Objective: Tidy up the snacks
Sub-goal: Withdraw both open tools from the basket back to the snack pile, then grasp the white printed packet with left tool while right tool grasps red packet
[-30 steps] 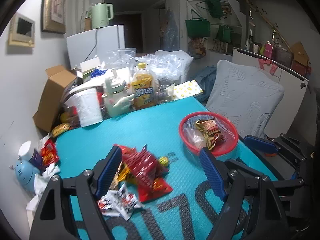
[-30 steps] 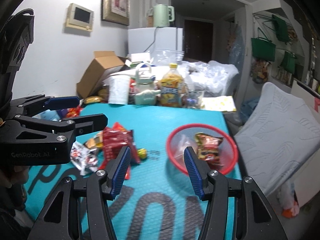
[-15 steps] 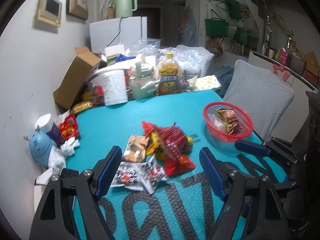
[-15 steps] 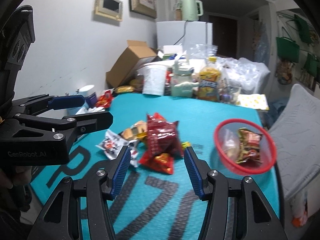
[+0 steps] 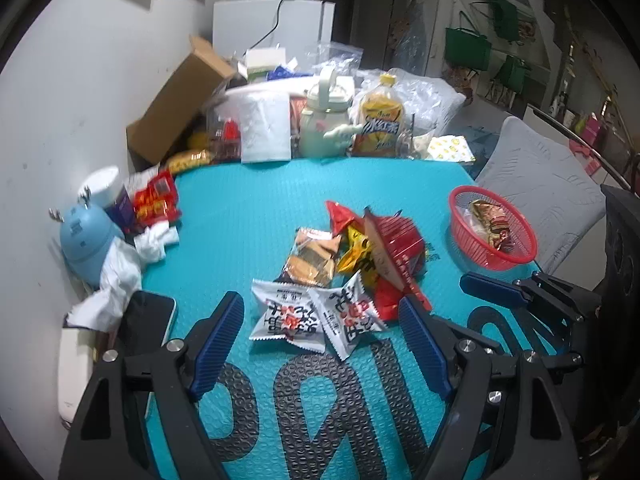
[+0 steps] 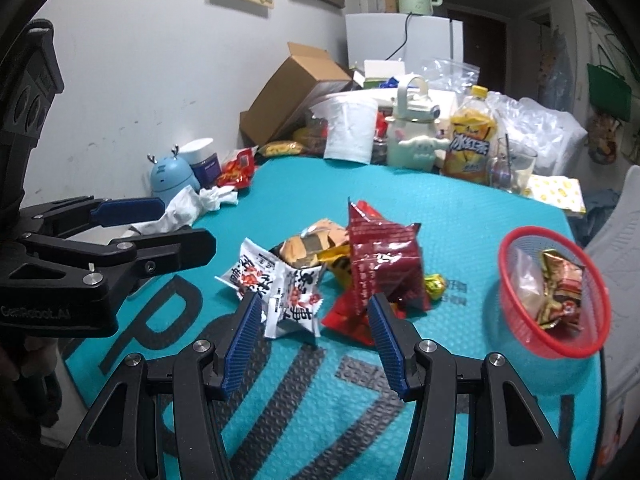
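A pile of snack packets lies mid-table on the teal mat: two white packets [image 5: 316, 318], an orange biscuit pack [image 5: 312, 258], a dark red bag [image 5: 394, 246] and yellow wrappers. The same pile shows in the right wrist view, with the dark red bag [image 6: 382, 264] and white packets [image 6: 280, 284]. A red basket [image 5: 492, 232] at the right holds two packets; it also shows in the right wrist view [image 6: 554, 296]. My left gripper [image 5: 322, 338] is open and empty just before the white packets. My right gripper [image 6: 316, 326] is open and empty before the pile.
Clutter lines the table's back: cardboard box [image 5: 176, 108], paper roll [image 5: 266, 128], green kettle bottle [image 5: 324, 124], drink bottle [image 5: 380, 126]. At the left edge are a blue figurine [image 5: 84, 240], tissues [image 5: 120, 268], a phone [image 5: 146, 324]. A grey chair [image 5: 548, 188] stands right.
Both grippers have swung left, from facing the red basket to facing the snack pile, and pulled back a little. Both stay open and empty.
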`<action>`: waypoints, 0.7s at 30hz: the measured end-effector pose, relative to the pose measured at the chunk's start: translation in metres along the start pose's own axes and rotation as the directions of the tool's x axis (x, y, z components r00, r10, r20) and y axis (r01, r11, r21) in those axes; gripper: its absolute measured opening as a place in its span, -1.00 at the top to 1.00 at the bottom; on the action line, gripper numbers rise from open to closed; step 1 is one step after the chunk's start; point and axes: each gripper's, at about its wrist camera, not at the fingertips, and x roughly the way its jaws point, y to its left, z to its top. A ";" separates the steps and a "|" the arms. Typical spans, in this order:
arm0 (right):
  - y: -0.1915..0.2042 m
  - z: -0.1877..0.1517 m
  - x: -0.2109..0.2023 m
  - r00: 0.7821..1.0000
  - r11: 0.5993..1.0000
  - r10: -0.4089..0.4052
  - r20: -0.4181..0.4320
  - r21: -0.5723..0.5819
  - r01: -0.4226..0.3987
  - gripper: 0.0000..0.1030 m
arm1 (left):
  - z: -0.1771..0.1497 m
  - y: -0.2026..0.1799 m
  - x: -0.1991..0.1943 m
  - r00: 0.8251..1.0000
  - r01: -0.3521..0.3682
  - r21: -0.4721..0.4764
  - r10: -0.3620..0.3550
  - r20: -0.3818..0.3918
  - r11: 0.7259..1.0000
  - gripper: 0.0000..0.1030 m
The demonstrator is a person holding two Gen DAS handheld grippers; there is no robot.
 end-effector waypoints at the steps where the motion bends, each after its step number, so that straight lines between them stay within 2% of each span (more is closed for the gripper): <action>1: 0.000 0.000 0.004 1.000 1.000 0.001 -0.006 -0.001 -0.001 -0.07 | -0.001 0.003 0.004 1.000 0.006 -0.012 -0.006 -0.008 1.000 -0.54; 11: -0.015 0.001 0.046 0.997 1.000 -0.015 -0.081 0.024 0.017 -0.07 | -0.011 0.022 0.047 0.993 0.030 -0.112 -0.043 -0.107 0.993 -0.54; 21: -0.036 -0.006 0.072 0.988 0.996 -0.048 -0.146 0.062 0.058 -0.07 | -0.012 0.032 0.081 0.985 0.004 -0.149 -0.030 -0.170 0.989 -0.54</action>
